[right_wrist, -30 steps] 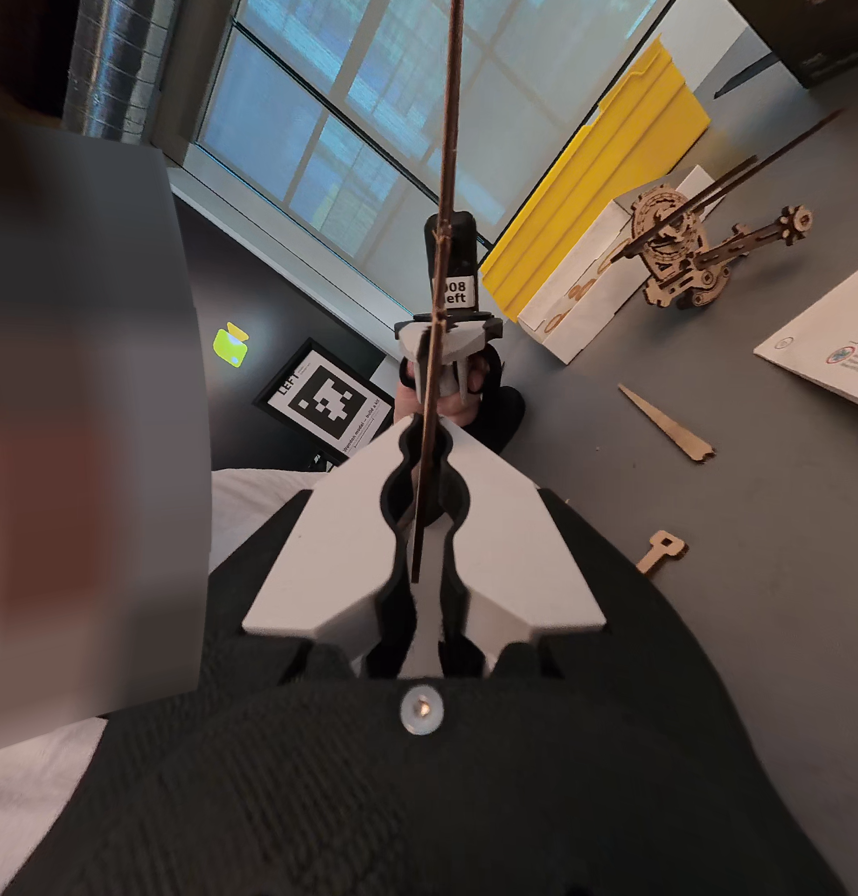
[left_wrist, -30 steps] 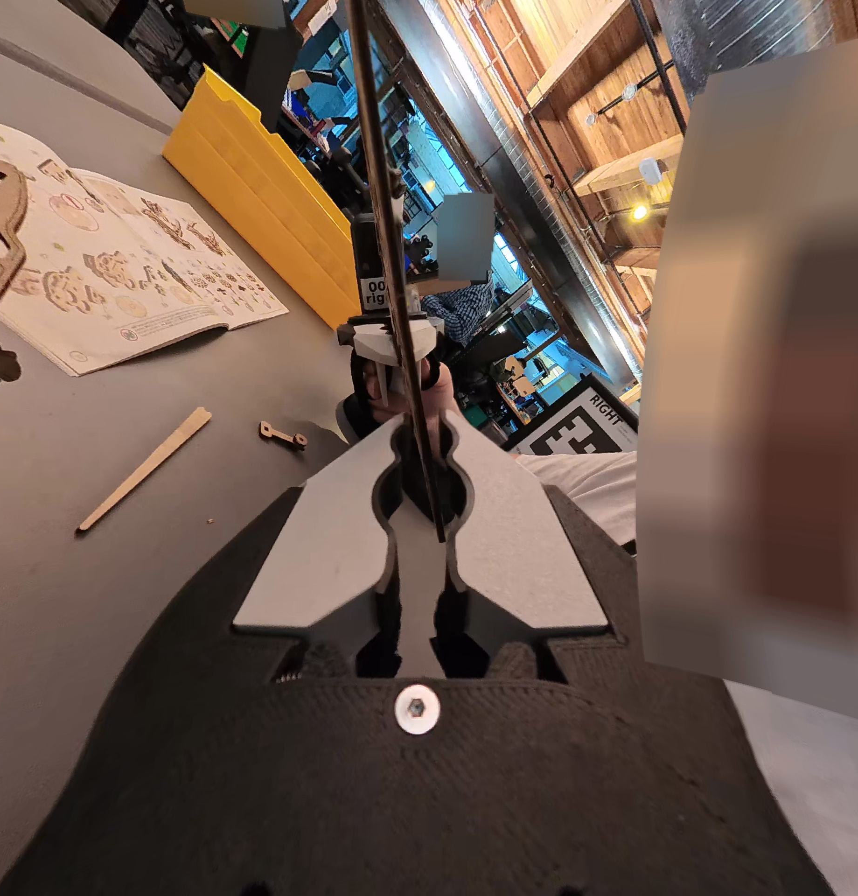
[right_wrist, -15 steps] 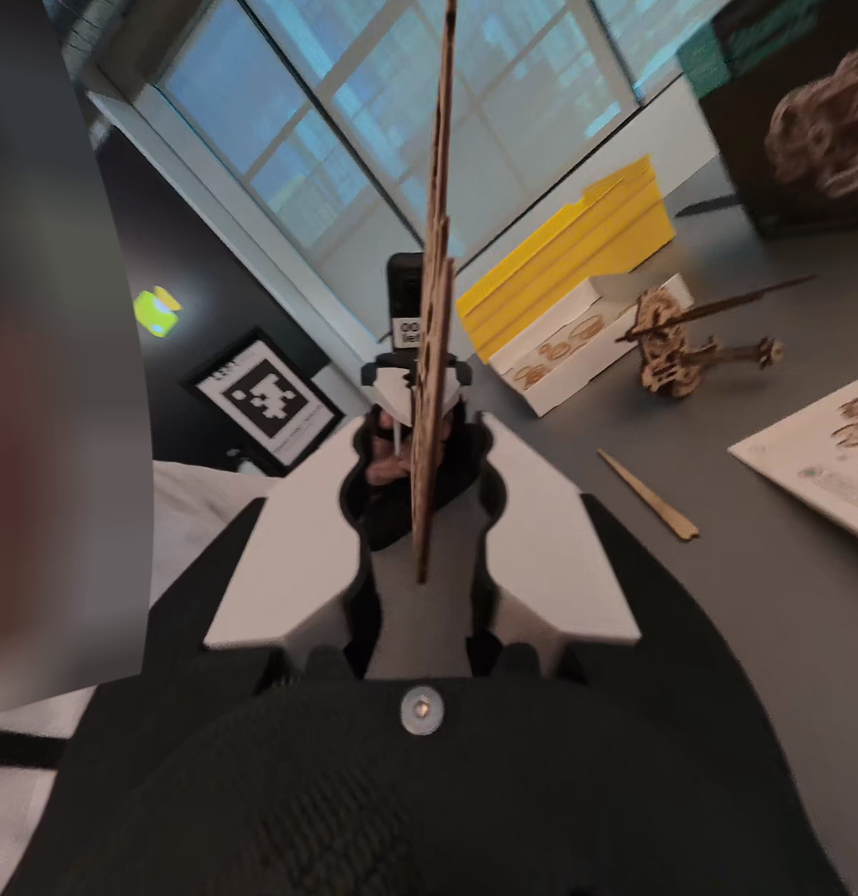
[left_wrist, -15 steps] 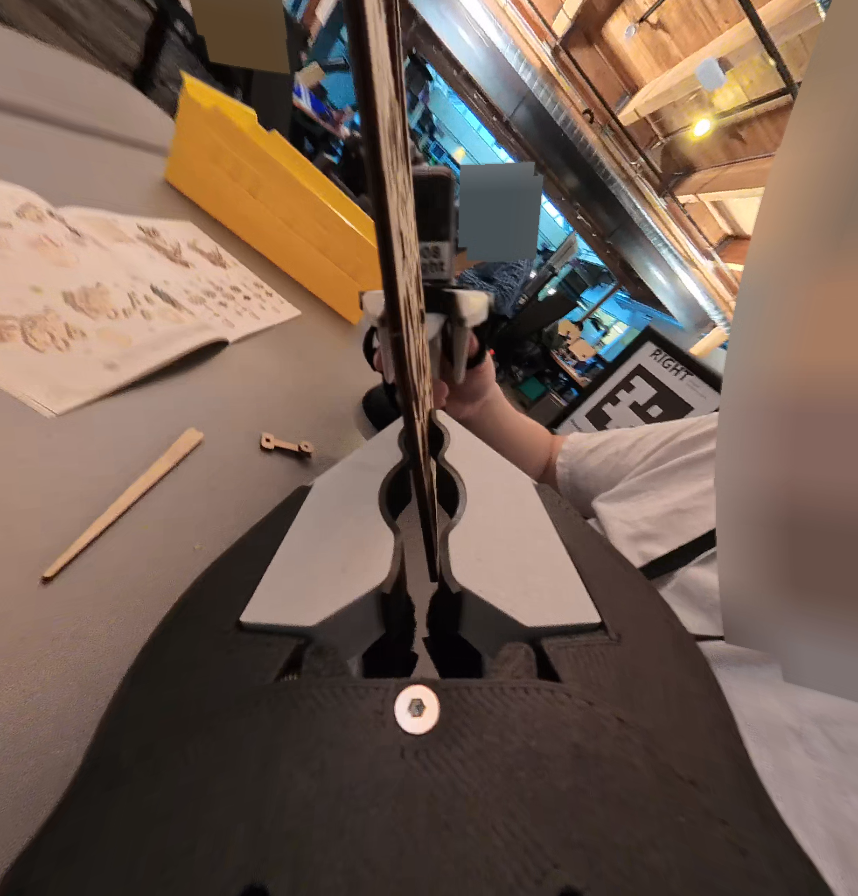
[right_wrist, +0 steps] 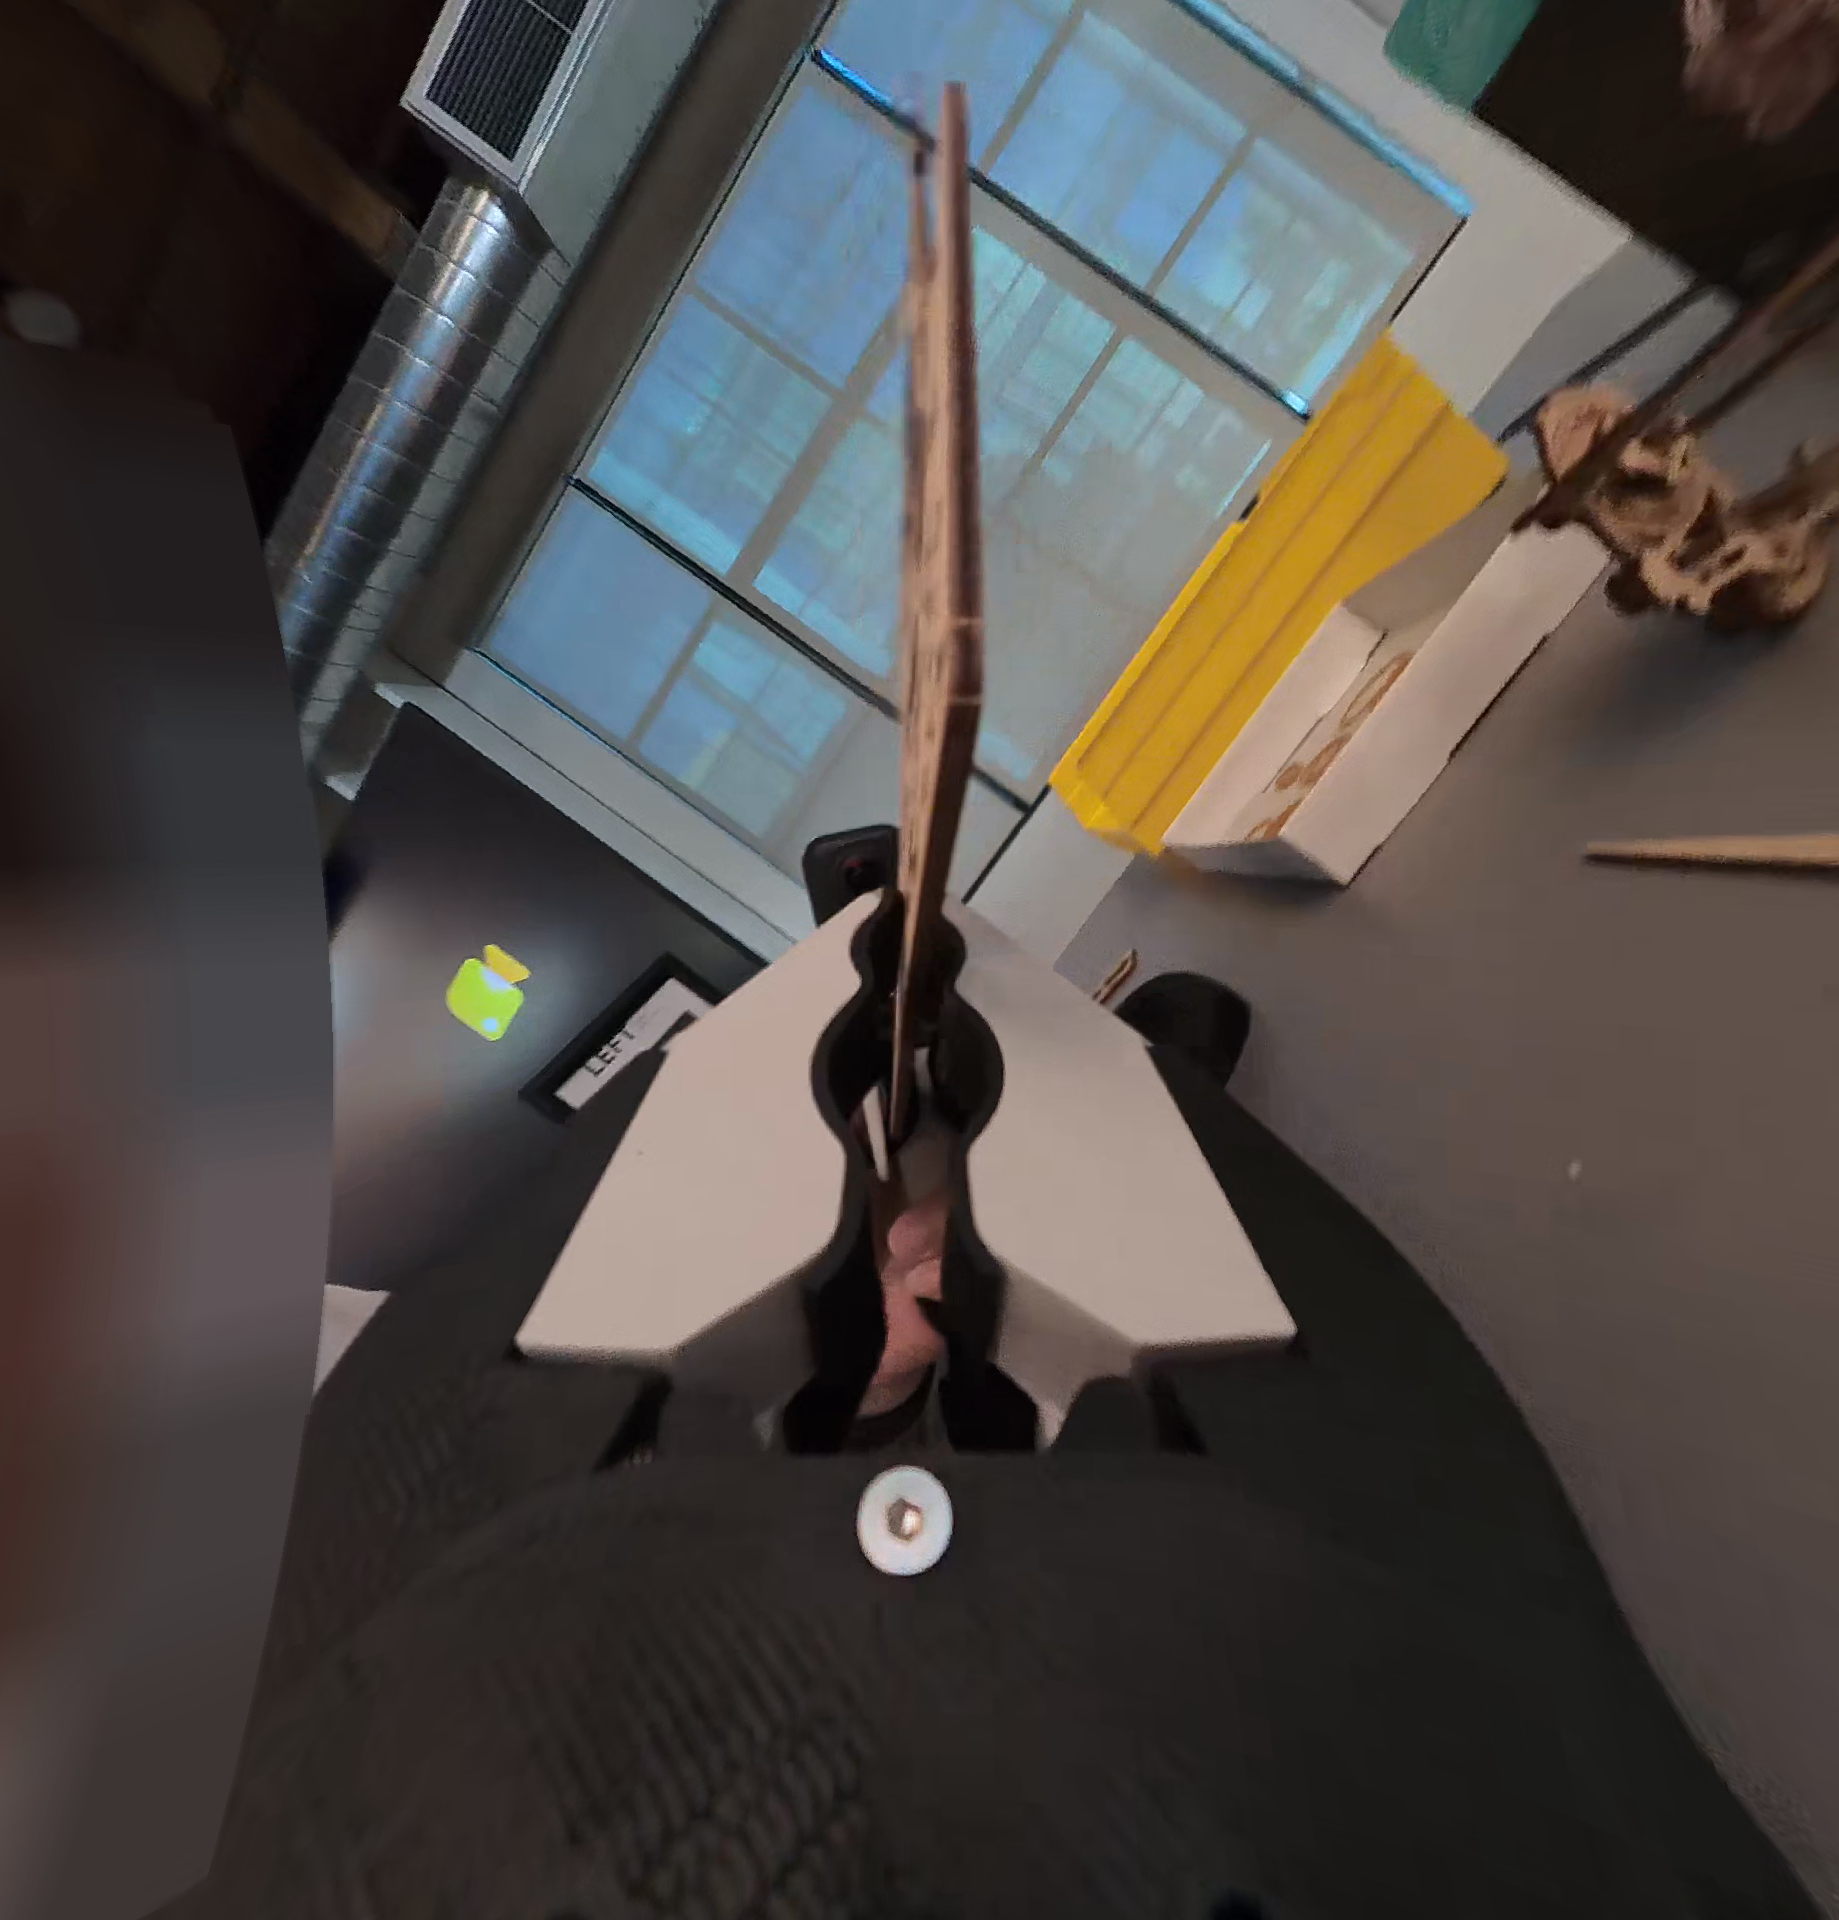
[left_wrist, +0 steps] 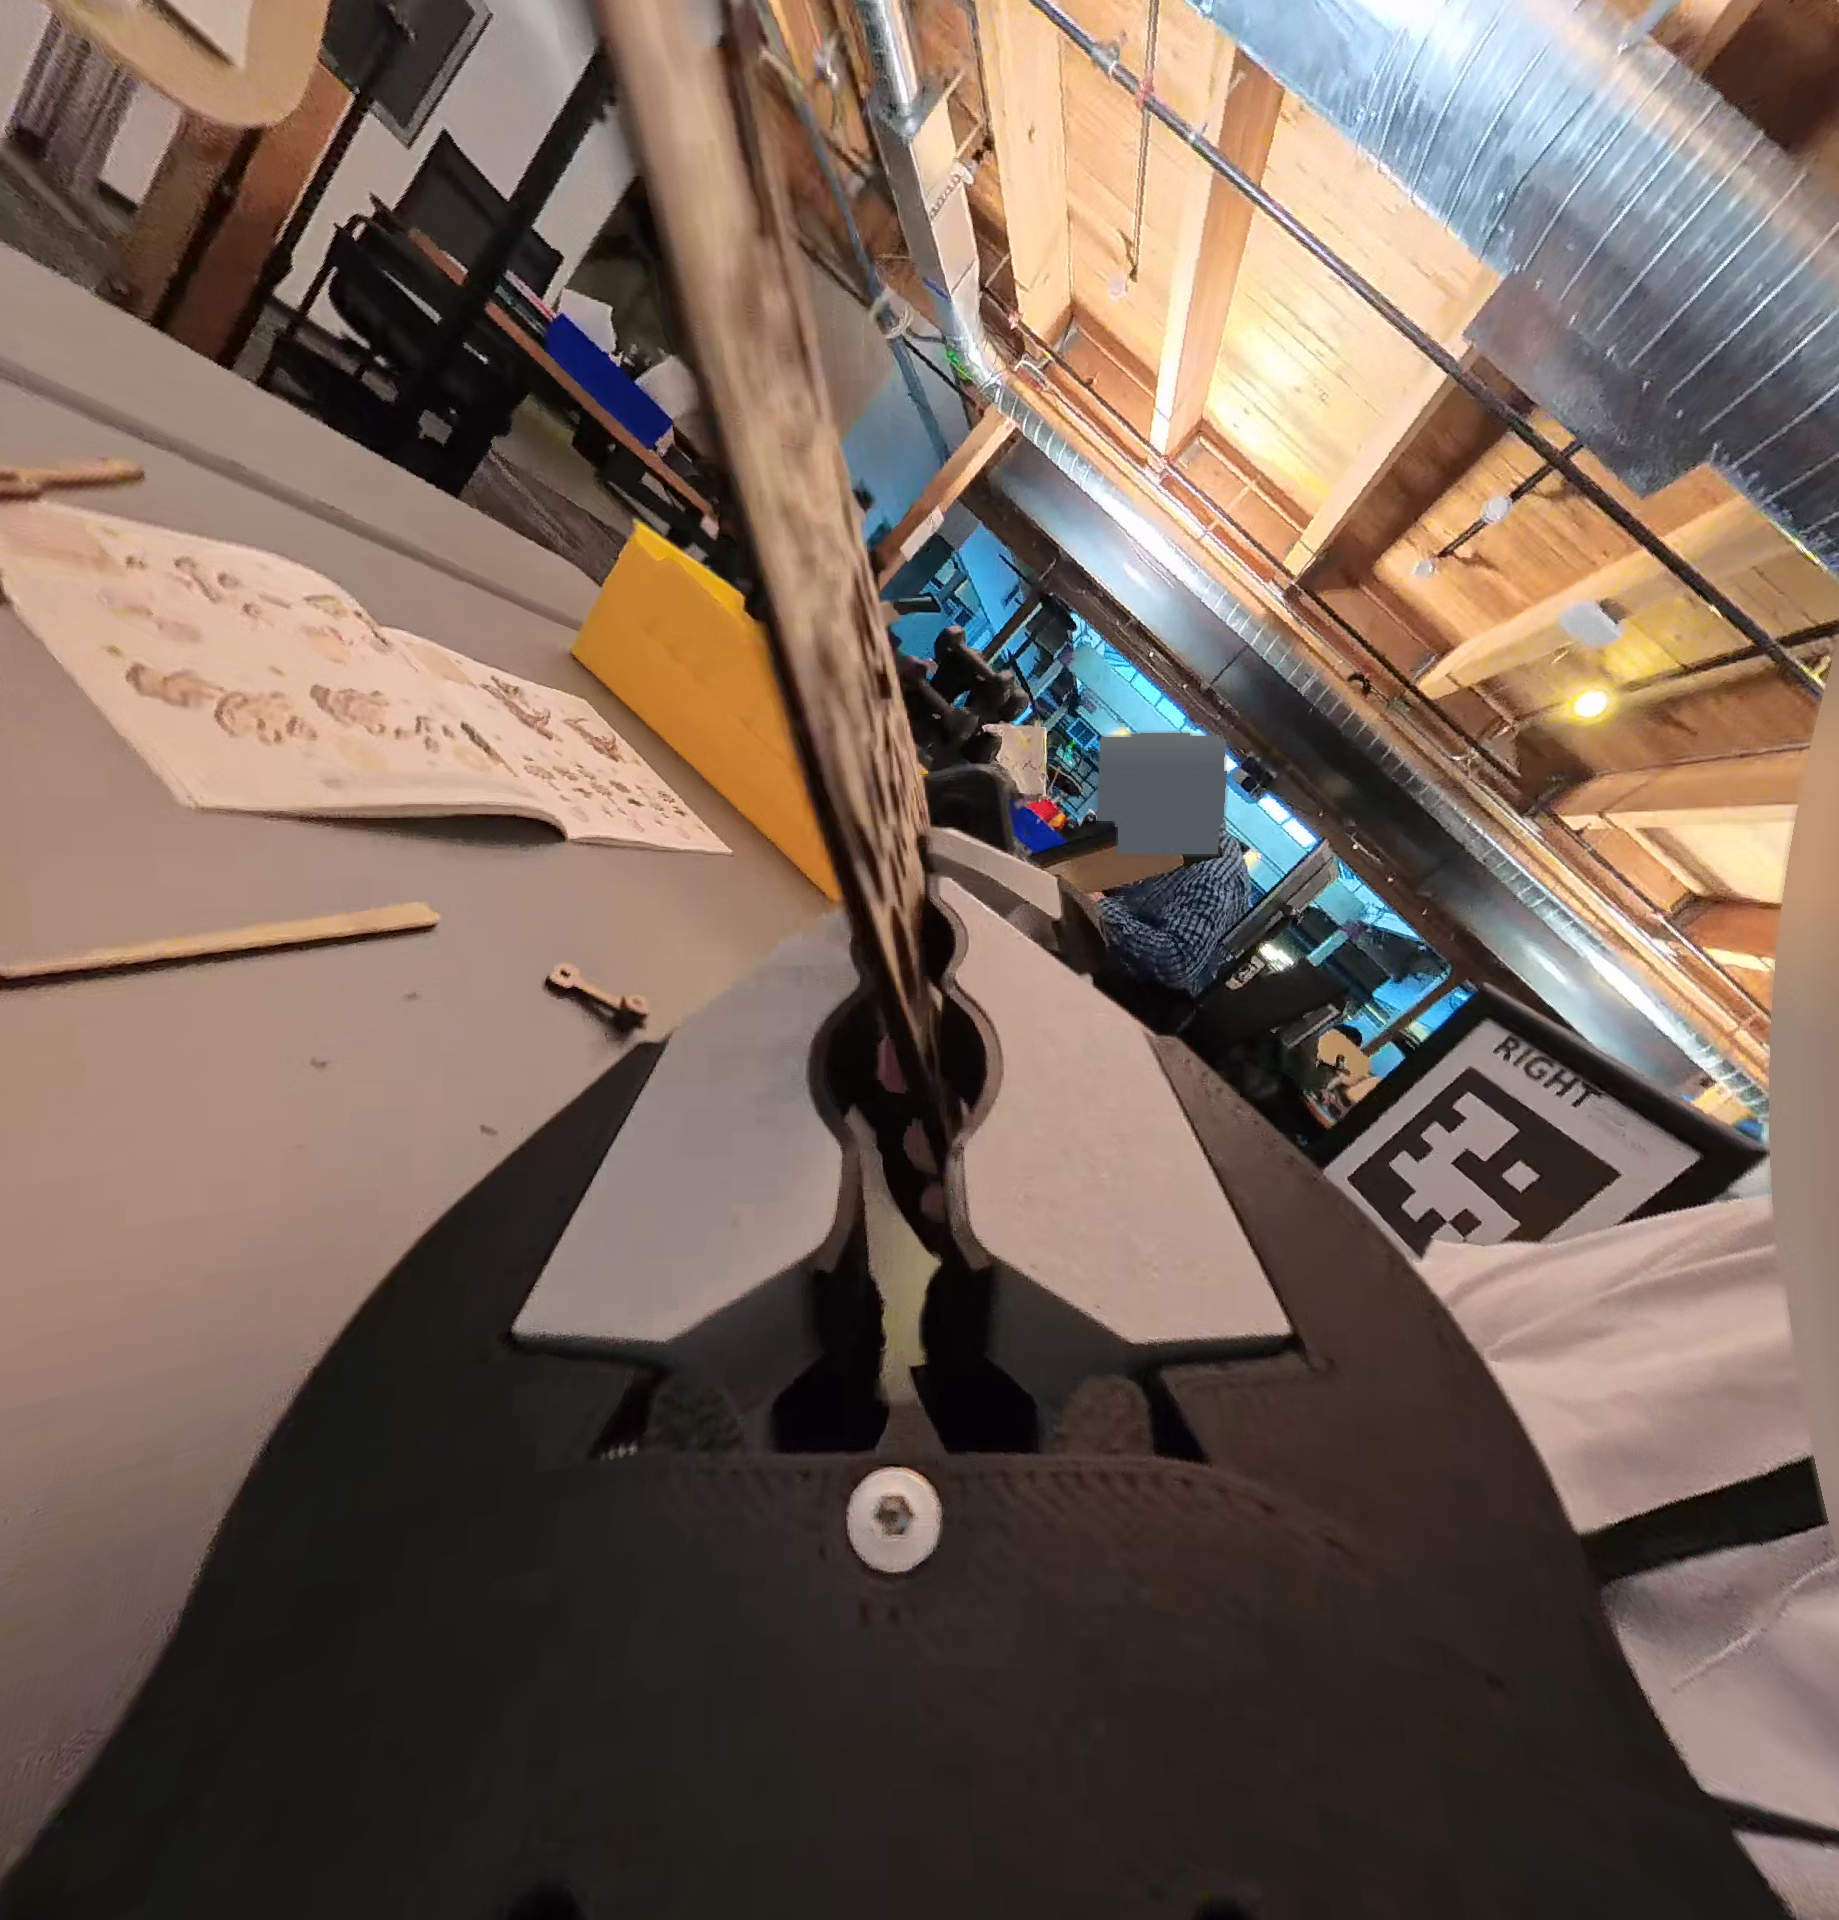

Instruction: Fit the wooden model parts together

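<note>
I see both tongs, left [left_wrist: 910,935] and right [right_wrist: 920,935], clamped edge-on onto one thin wooden sheet [left_wrist: 790,499], held above the table [left_wrist: 219,1143].

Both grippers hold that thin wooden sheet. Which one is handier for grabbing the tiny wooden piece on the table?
Probably left. The small wooden piece lies just beside the left gripper; seen from the right gripper, it sits beyond the fingertips. Both clamp the wooden sheet, though, so one must let go.
</note>
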`<state>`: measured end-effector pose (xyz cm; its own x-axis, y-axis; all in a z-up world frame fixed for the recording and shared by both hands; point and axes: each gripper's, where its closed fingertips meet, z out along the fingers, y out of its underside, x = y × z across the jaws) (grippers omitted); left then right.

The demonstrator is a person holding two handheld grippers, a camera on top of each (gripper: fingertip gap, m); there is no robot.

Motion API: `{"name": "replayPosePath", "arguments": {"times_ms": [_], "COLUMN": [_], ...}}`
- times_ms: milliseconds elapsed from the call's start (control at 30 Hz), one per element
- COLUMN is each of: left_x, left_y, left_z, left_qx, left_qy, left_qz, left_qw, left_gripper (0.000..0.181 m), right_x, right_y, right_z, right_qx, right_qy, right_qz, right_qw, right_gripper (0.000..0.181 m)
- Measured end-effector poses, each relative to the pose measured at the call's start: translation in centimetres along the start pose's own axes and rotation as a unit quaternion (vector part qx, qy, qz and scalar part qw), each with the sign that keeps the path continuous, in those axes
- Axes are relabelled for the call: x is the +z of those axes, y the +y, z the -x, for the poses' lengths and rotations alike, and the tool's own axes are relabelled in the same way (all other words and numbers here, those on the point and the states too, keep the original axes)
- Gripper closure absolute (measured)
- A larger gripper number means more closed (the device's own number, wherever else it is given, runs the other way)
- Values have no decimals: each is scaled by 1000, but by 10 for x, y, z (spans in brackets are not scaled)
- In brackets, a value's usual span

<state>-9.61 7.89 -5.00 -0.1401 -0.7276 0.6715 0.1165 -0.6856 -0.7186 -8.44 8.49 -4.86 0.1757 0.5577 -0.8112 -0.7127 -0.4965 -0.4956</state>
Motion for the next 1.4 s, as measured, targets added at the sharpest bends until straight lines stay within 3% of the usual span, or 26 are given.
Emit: {"name": "replayPosePath", "arguments": {"times_ms": [100, 333, 400, 433, 500, 567, 633, 733, 900, 967, 1033, 1100, 1167, 1300, 1400], "left_x": [-12, -29, -43, -52, -68, -79, -83, -84, -85, -83, -80, -76, -72, -68, -64], "left_y": [7, 11, -2, -9, -19, -27, -34, -42, -44, -43, -41, -40, -38, -32, -26], "left_z": [-2, -9, -11, -12, -11, -7, -4, -3, 6, 10, 16, 24, 34, 51, 60], "left_qx": [1, -18, 6, 16, 33, 45, 55, 55, 43, 45, 50, 51, 53, 71, 86], "left_qy": [6, 38, 20, 10, -13, -33, -42, -49, -58, -63, -73, -84, -102, -148, -179], "left_qz": [21, 52, 19, 7, 6, 13, 14, 10, 21, 31, 43, 57, 69, 88, 107], "left_qw": [1000, 998, 1000, 1000, 999, 998, 997, 997, 997, 997, 995, 994, 991, 983, 974], "left_gripper": [171, 181, 181, 181, 181, 181, 181, 181, 181, 181, 181, 180, 180, 181, 180], "right_x": [0, 11, 1, -7, -20, -36, -43, -47, -46, -41, -38, -39, -44, -56, -56], "right_y": [11, 29, 13, -2, -23, -47, -47, -41, -30, -30, -28, -28, -36, -64, -58], "right_z": [-3, 11, 9, 14, 1, -53, -89, -128, -161, -160, -161, -160, -156, -99, -38], "right_qx": [11, -42, -103, -150, -274, -396, -429, -441, -420, -402, -400, -432, -470, -482, -479], "right_qy": [8, -23, 10, 11, 50, 155, 175, 193, 194, 183, 170, 162, 182, 220, 219], "right_qz": [13, 81, 96, 104, 193, 307, 404, 484, 518, 505, 497, 493, 497, 472, 442], "right_qw": [1000, 996, 990, 983, 941, 851, 789, 730, 719, 741, 751, 738, 706, 705, 726], "right_gripper": [181, 179, 151, 153, 154, 151, 155, 154, 147, 152, 174, 174, 174, 175, 175]}}
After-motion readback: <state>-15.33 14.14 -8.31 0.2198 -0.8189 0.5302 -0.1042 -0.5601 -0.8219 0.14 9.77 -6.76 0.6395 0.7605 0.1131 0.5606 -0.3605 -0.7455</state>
